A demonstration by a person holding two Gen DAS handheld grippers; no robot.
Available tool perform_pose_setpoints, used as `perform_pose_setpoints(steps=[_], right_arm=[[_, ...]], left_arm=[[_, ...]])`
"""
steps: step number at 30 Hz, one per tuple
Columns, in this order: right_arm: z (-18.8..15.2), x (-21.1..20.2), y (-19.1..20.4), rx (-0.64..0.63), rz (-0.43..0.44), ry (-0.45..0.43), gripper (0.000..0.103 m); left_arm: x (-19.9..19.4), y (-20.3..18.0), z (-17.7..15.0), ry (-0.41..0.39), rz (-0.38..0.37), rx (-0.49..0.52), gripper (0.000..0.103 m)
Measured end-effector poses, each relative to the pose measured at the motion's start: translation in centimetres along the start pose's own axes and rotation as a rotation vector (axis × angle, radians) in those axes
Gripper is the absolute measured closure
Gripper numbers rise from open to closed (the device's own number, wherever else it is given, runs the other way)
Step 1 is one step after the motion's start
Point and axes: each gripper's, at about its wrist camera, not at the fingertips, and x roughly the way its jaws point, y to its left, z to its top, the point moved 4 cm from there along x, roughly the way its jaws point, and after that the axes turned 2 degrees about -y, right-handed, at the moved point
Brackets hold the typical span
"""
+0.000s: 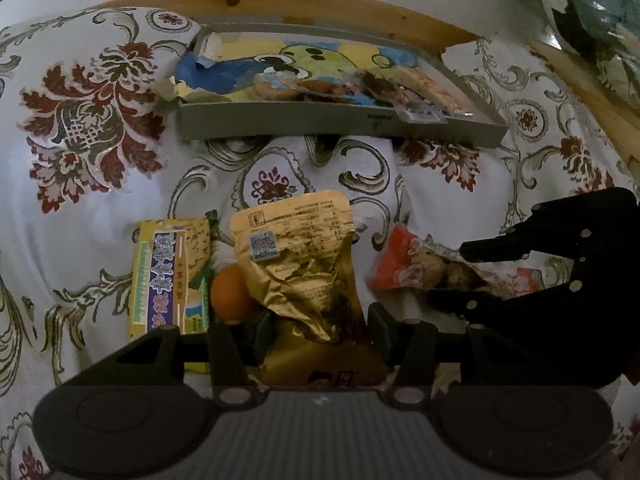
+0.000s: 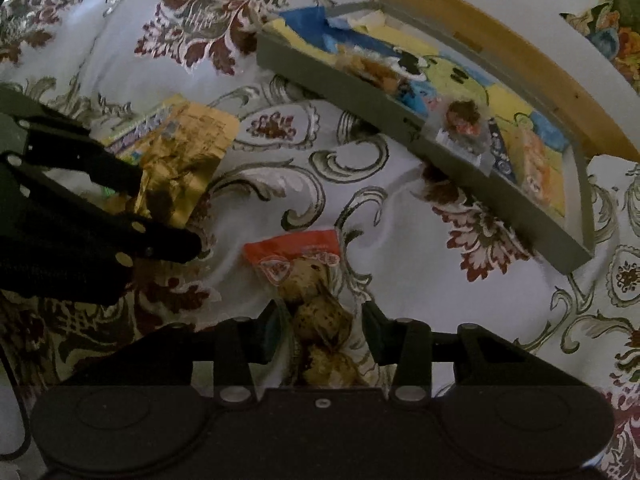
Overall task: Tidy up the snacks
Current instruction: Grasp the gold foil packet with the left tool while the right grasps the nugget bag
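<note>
A crumpled gold foil pouch (image 1: 296, 264) lies on the floral cloth between the fingers of my left gripper (image 1: 320, 328), which stands open around its lower end. The right wrist view shows the same left gripper (image 2: 164, 214) straddling the gold pouch (image 2: 180, 152). A red and clear pack of brown snacks (image 2: 308, 280) lies between the fingers of my open right gripper (image 2: 322, 328). From the left wrist, that right gripper (image 1: 448, 272) straddles the red pack (image 1: 404, 264). Beyond stands a grey tray (image 1: 320, 124) with a cartoon lining, holding several snack packs.
A yellow and purple snack packet (image 1: 168, 276) and a small orange round item (image 1: 228, 292) lie just left of the gold pouch. A wooden edge (image 1: 320, 4) runs behind the tray (image 2: 360, 108). Floral cloth (image 1: 88, 120) covers the surface all around.
</note>
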Motion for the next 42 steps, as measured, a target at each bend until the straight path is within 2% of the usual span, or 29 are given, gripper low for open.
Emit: perform_pose_setpoints(steps=[11,22,33,42], right_arm=[[0.1,-1.0,0.0,-0.002,-0.023,-0.046,0.059],[0.1,-2.5,0.7,-0.056,-0.089,-0.096,0.059],[-0.6,-3.3,1.5,-0.107,-0.113,-0.076,0.059],[-0.8,-5.2,2.9,-0.183,-0.182,-0.105,0.059]], left_arm=[[-1.1,0.3,1.1,-0.02,0.004,-0.04,0.049],[-2.6,0.3,1.4,-0.056,0.0,-0.063,0.049],[-3.4,-0.2,1.1,-0.06,-0.001,-0.057,0.049],[-4.4,-0.2,1.2,-0.08,-0.002,-0.076,0.049]])
